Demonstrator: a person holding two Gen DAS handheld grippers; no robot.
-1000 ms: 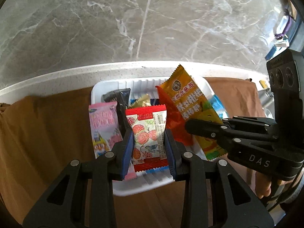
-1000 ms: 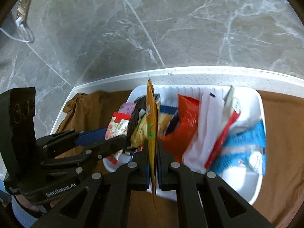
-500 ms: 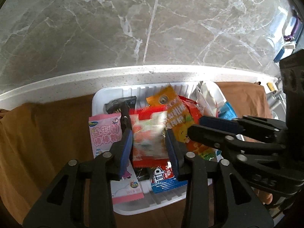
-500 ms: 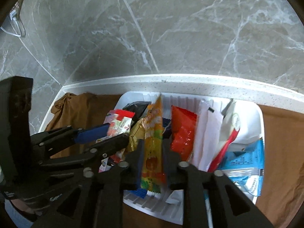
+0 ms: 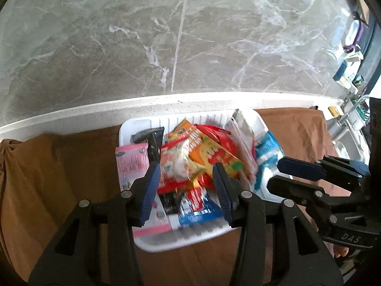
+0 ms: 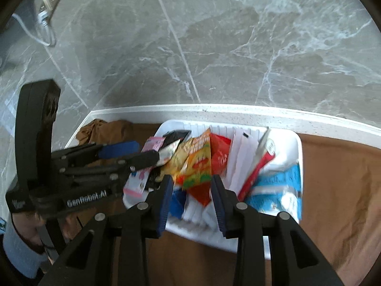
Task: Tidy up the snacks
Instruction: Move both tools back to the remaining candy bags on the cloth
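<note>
A white tray (image 5: 190, 238) full of snack packets sits on a brown cloth. My left gripper (image 5: 185, 188) hovers over its near left part with the jaws opening. The red-and-white packet (image 5: 176, 164) lies loose in the tray beyond the pads, untouched. My right gripper (image 6: 191, 190) hangs over the tray (image 6: 298, 147) too, with the jaws opening. The orange packet (image 6: 200, 164) leans among the others, free of the pads. Around them lie a pink packet (image 5: 131, 164), a black packet (image 5: 150, 135), a blue packet (image 6: 278, 188) and white packets (image 6: 243, 157). Each view shows the other gripper: left (image 6: 147, 151), right (image 5: 273, 175).
The brown cloth (image 5: 59, 178) covers a white counter (image 5: 71, 116) against a grey marble wall. A faucet and sink (image 5: 345, 128) stand at the far right. A white cable and plug (image 6: 45, 19) hang on the wall at the left. A hand (image 6: 26, 226) holds the left gripper.
Both grippers opened and let go. The red-and-white packet and the orange packet dropped in among the others. Both grippers drew back and up from the tray.
</note>
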